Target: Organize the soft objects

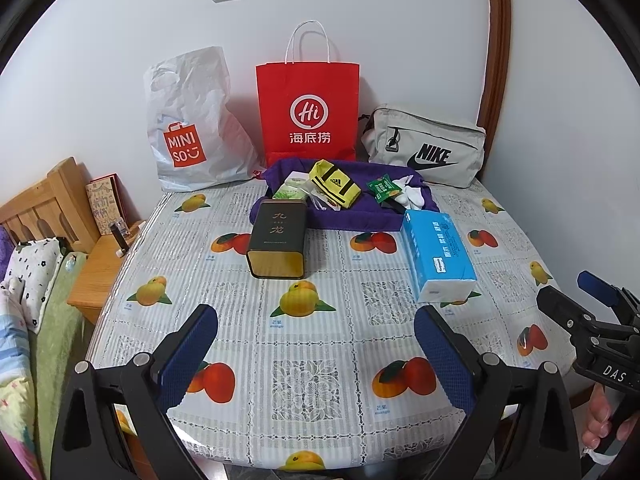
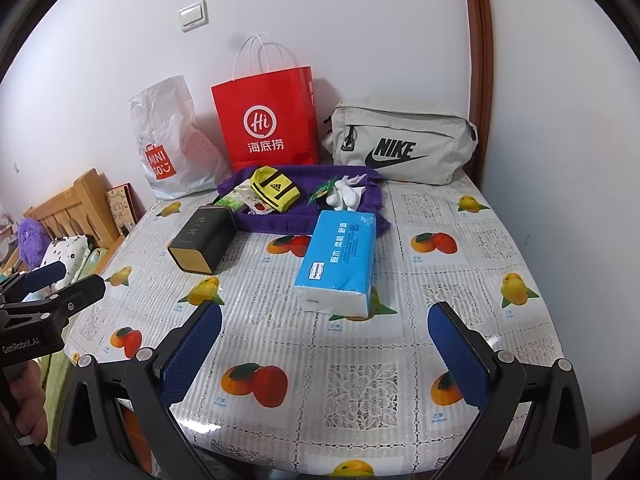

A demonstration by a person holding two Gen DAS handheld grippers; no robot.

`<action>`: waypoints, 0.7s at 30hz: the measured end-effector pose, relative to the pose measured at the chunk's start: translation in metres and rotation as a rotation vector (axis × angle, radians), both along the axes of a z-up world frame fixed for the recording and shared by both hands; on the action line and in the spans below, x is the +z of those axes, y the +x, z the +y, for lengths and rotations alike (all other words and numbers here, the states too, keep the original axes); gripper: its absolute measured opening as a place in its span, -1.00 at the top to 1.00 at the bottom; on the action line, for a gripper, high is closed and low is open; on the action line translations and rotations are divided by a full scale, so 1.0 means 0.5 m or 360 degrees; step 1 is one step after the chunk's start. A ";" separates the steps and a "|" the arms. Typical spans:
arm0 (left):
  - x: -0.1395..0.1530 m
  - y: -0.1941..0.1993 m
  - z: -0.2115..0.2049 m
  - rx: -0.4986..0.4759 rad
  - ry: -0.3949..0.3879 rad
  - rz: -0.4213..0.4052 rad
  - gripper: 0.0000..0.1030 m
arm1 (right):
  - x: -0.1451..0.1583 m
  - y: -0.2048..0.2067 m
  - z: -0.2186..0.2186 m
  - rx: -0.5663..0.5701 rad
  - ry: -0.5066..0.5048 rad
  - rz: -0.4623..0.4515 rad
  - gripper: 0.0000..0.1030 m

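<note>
Nothing is grasped yet; both the left hand-held gripper (image 1: 316, 344) and right hand-held gripper (image 2: 326, 344) hang wide open and empty over the tabletop (image 2: 360, 380); judging by position, the blue plastic-wrapped tissue pack (image 2: 340, 256) is nearest the right one.

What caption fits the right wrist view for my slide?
Open right tongs hover over the fruit-print table, facing a blue tissue pack, dark tin and purple cloth holding small items.

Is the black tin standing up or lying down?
Lying down. The tin rests on its long side on the table, gold end facing the camera.
</note>
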State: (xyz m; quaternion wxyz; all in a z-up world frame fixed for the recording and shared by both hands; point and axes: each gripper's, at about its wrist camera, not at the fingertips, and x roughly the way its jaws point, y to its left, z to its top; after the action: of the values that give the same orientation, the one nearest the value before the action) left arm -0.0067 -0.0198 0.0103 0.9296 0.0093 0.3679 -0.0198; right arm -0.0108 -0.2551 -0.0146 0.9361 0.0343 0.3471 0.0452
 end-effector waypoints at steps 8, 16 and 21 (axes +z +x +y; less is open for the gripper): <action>0.001 -0.003 -0.002 -0.0004 0.0000 0.0000 -0.93 | 0.001 -0.001 0.000 0.0001 0.0005 -0.0002 -0.98; 0.001 -0.004 -0.003 -0.0003 -0.0003 0.0000 -0.93 | 0.002 -0.002 0.003 0.0005 0.0001 -0.0003 -0.98; 0.001 -0.003 -0.003 -0.0001 -0.0002 -0.0001 -0.93 | 0.002 -0.002 0.002 0.0007 0.0001 -0.0004 -0.98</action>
State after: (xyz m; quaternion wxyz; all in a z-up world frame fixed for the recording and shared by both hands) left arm -0.0084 -0.0213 0.0108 0.9297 0.0089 0.3677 -0.0204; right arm -0.0117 -0.2539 -0.0137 0.9365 0.0338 0.3459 0.0474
